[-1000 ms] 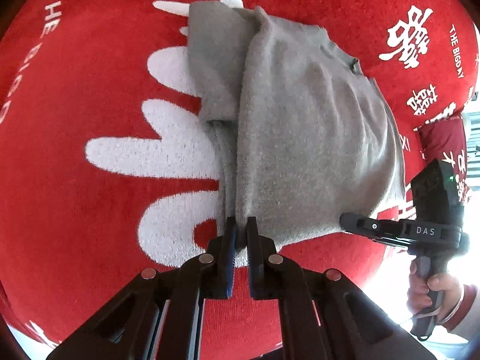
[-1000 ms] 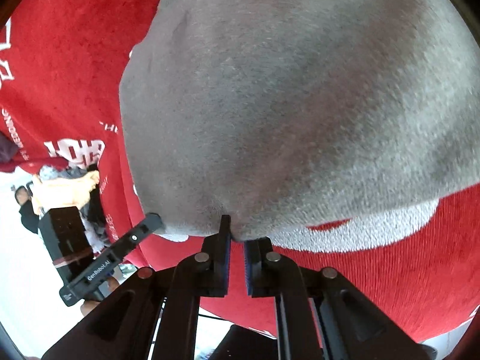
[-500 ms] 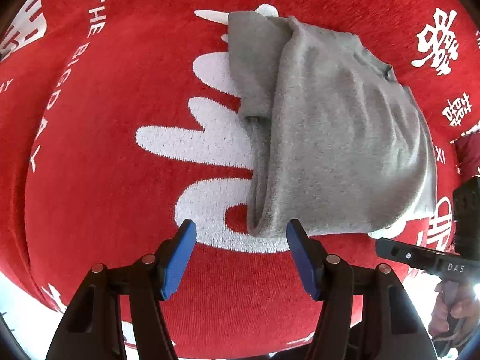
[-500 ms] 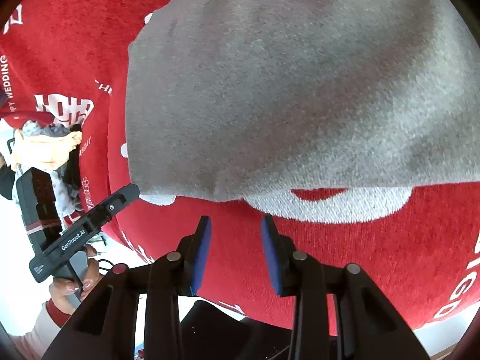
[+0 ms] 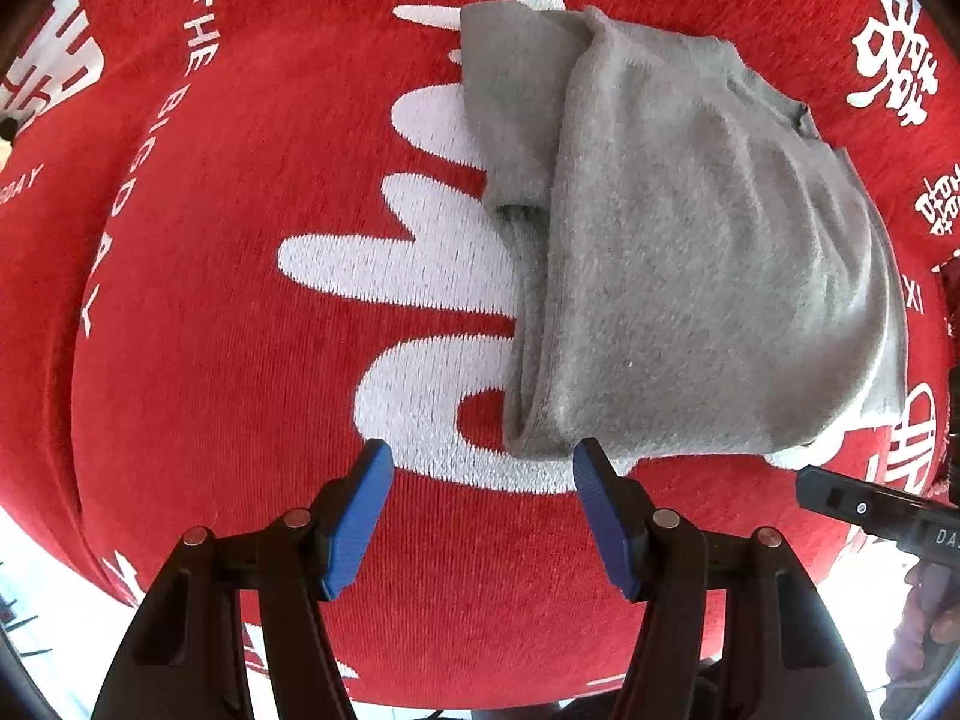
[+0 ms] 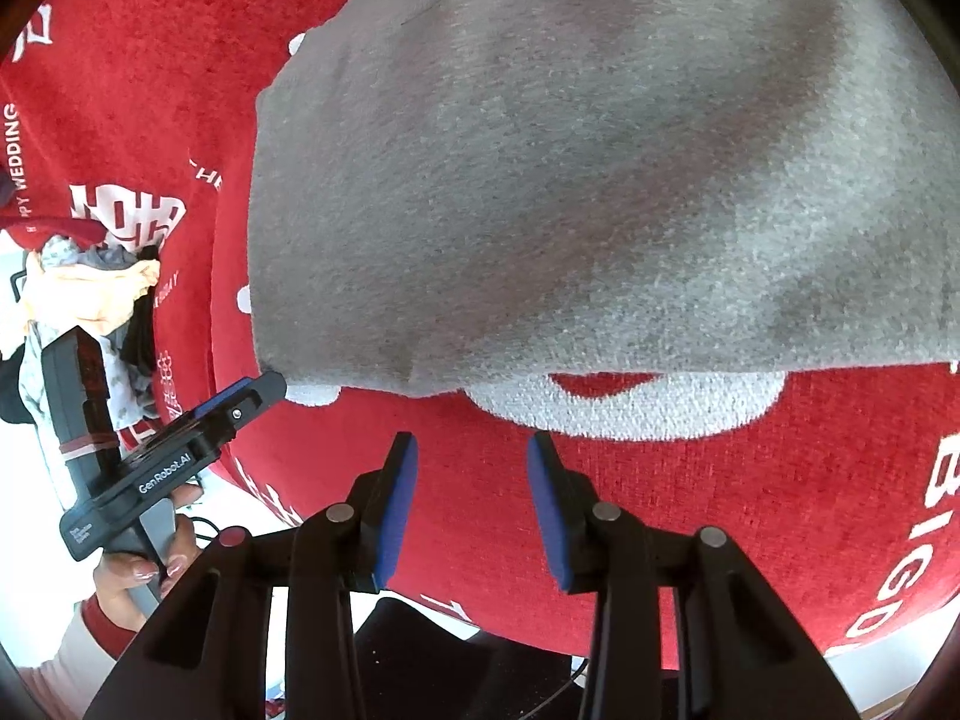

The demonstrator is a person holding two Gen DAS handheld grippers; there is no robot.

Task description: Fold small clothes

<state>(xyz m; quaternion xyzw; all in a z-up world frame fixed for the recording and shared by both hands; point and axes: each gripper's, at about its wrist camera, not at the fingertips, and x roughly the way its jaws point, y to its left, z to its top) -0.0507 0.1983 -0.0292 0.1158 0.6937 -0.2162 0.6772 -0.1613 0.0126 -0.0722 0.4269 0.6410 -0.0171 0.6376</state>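
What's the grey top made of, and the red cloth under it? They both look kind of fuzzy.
Grey top: looks like soft knit fleece or sweatshirt cotton, matte and slightly fuzzy, with a ribbed neckline. Red cloth: a thick woven fabric, perhaps chenille, showing fine ribbed lines and white patterns woven in. The exact fibres can't be told by looking.

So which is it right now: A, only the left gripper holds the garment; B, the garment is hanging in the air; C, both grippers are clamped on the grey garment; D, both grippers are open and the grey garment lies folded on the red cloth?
D: the left gripper and right gripper stand open and empty, just short of the grey garment folded on the red cloth.
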